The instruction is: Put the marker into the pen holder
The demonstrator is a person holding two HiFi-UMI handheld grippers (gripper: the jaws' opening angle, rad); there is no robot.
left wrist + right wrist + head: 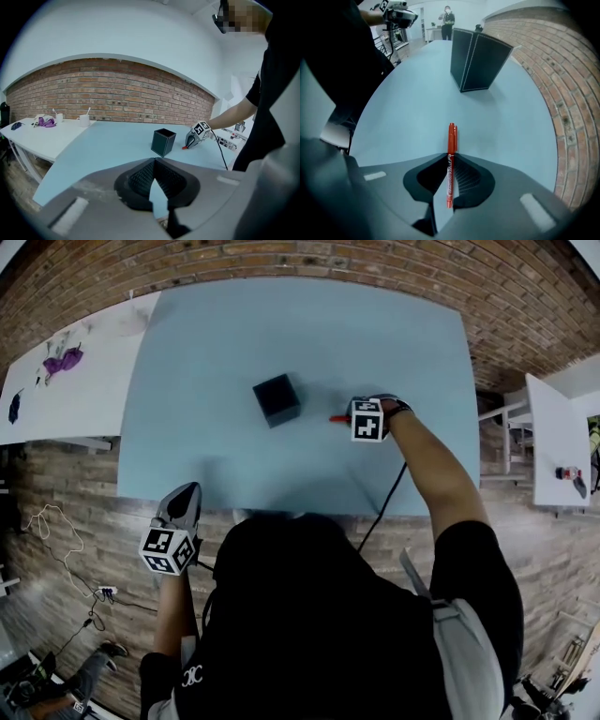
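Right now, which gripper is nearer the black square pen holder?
Right: the right gripper is beside the black square pen holder; the left gripper is at the blue table's edge.

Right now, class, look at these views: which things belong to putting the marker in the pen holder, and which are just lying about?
In the job: marker, gripped in the right gripper; pen holder, on the blue table.

Lying about: purple object and cups on the side table; cable on the floor; left gripper, shut and empty.
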